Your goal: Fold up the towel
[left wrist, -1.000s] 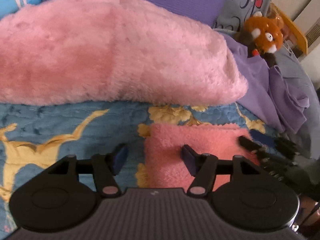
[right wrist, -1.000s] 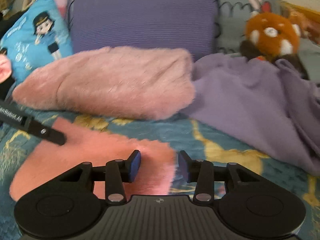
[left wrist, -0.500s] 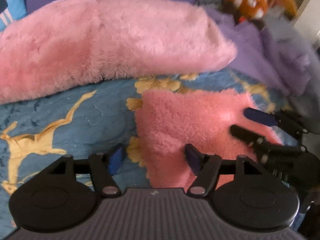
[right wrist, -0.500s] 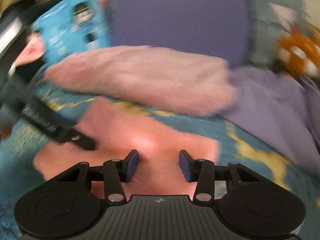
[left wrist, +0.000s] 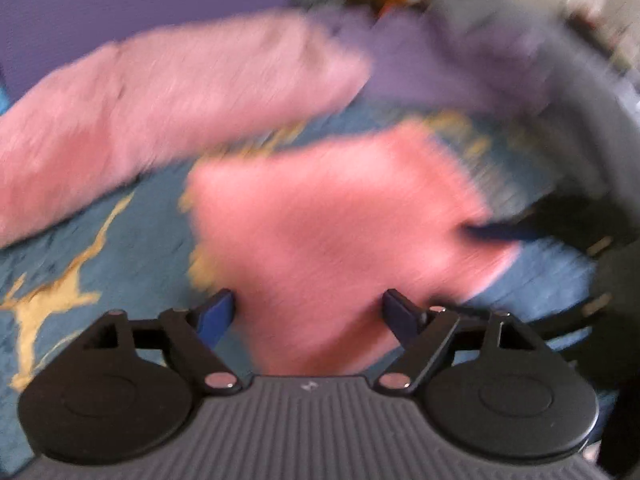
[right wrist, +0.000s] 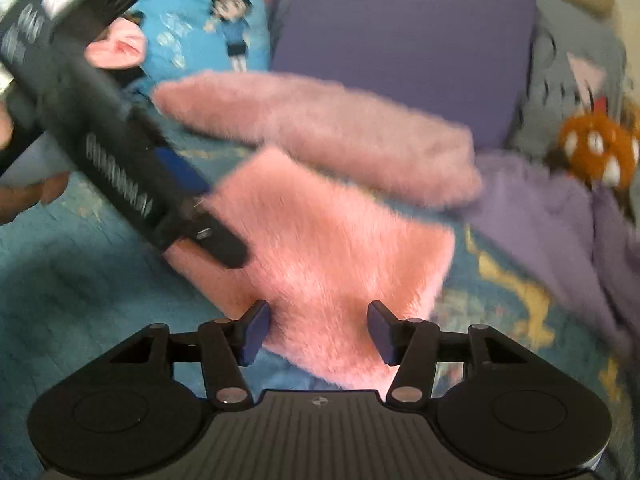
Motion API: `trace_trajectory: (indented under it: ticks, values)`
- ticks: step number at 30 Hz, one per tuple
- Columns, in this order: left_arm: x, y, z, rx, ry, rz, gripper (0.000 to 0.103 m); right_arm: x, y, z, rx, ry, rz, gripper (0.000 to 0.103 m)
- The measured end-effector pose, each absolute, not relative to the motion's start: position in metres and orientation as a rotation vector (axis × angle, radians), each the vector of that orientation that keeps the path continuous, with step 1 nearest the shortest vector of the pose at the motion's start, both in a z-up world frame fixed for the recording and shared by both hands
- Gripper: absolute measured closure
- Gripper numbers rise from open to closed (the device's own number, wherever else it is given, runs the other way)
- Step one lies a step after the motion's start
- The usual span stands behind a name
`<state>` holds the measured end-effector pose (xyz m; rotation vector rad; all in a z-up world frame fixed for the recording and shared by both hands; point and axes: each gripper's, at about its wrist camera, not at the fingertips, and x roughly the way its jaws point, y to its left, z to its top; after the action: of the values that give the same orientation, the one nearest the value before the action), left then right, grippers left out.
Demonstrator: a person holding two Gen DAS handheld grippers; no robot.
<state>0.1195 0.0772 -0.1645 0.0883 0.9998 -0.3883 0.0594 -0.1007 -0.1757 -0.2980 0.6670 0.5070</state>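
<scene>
A fluffy salmon-pink towel (left wrist: 332, 232) lies flat on the blue bedspread (left wrist: 120, 248). My left gripper (left wrist: 310, 314) hangs open over the towel's near corner, and the cloth spans the gap between its blue pads. This view is blurred by motion. In the right wrist view the same towel (right wrist: 332, 240) fills the middle, and my right gripper (right wrist: 318, 328) is open over its near edge. The left gripper (right wrist: 208, 208) reaches in from the left there, with its lower finger lying on the towel's left edge. The right gripper's blue finger (left wrist: 496, 234) shows at the towel's right edge.
A long pale-pink furry cushion (right wrist: 320, 132) lies just behind the towel. Behind it are a purple cushion (right wrist: 400, 40) and a blue cartoon pillow (right wrist: 208, 28). A purple blanket (right wrist: 560, 208) and an orange plush toy (right wrist: 592, 148) sit at the right. A hand (right wrist: 24, 196) holds the left gripper.
Both grippers have swung in over the towel, so it now fills the space between their fingers. Both jaws stand a little wider. The left view has gone blurry.
</scene>
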Motion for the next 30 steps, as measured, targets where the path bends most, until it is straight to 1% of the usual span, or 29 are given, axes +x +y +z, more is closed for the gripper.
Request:
trace_trajectory:
  ticks: [2,4,7,10,11,12,13,15,19,22,26,28,30]
  values:
    - [0.119,0.089,-0.175,0.064,1.010,-0.389,0.011,0.058,-0.114,-0.178,-0.246,0.686,0.509,0.048]
    - [0.114,0.097,-0.174,0.061,1.005,-0.389,0.011,0.053,-0.126,-0.181,-0.270,0.715,0.449,0.042]
    - [0.107,0.103,-0.167,0.066,1.008,-0.371,0.011,0.047,-0.155,-0.183,-0.211,0.742,0.386,0.041]
    - [0.093,0.115,-0.150,0.005,0.960,-0.372,0.012,0.039,-0.174,-0.176,-0.156,0.746,0.345,0.042]
    - [0.088,0.119,-0.144,-0.020,0.940,-0.375,0.011,0.036,-0.178,-0.172,-0.123,0.739,0.352,0.042]
    - [0.084,0.125,-0.139,-0.055,0.921,-0.382,0.005,0.034,-0.182,-0.167,-0.081,0.732,0.361,0.041]
    - [0.084,0.132,-0.137,-0.121,0.909,-0.398,0.002,0.035,-0.185,-0.163,-0.016,0.726,0.377,0.040]
    - [0.090,0.145,-0.138,-0.290,0.899,-0.435,0.000,0.042,-0.189,-0.156,0.109,0.715,0.412,0.039]
    - [0.126,0.174,-0.168,-0.617,0.997,-0.387,0.000,0.067,-0.186,-0.156,0.302,0.706,0.463,0.037]
    - [0.150,0.190,-0.199,-0.832,1.048,-0.411,0.000,0.088,-0.181,-0.163,0.360,0.751,0.436,0.036]
    - [0.172,0.190,-0.206,-0.881,1.045,-0.470,0.000,0.116,-0.179,-0.182,0.459,0.845,0.411,0.036]
    - [0.182,0.185,-0.209,-0.868,1.055,-0.487,0.001,0.123,-0.180,-0.188,0.508,0.832,0.427,0.034]
    - [0.192,0.175,-0.210,-0.837,1.064,-0.500,0.001,0.129,-0.174,-0.191,0.543,0.837,0.437,0.030]
